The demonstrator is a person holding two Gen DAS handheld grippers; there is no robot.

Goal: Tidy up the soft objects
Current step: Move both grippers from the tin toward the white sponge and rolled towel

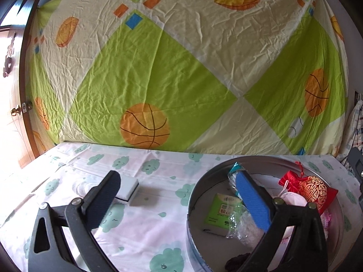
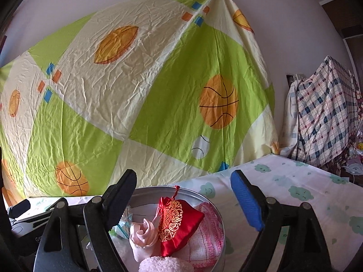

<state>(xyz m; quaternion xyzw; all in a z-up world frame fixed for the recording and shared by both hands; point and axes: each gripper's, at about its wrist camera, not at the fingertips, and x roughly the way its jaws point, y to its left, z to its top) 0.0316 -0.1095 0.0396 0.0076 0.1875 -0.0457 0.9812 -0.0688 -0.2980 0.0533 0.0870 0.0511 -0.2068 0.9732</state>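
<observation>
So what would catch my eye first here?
The huge green and cream sheet printed with orange basketballs, hung as a backdrop behind the bed. Next, the round metal tin on the cloud-print cover, holding a red and gold pouch among pink things. One white block lies outside the tin, to its left.

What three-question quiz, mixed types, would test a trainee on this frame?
1. True or false: the red-and-gold drawstring pouch lies inside the round metal tin.
2. Which lies outside the tin on the cloud-print sheet? A) green paper packet B) white rectangular sponge block C) pink rolled cloth
3. Fill in: neither the left gripper nor the right gripper has anything between its ____.

Key: 1 true; 2 B; 3 fingers.
</observation>
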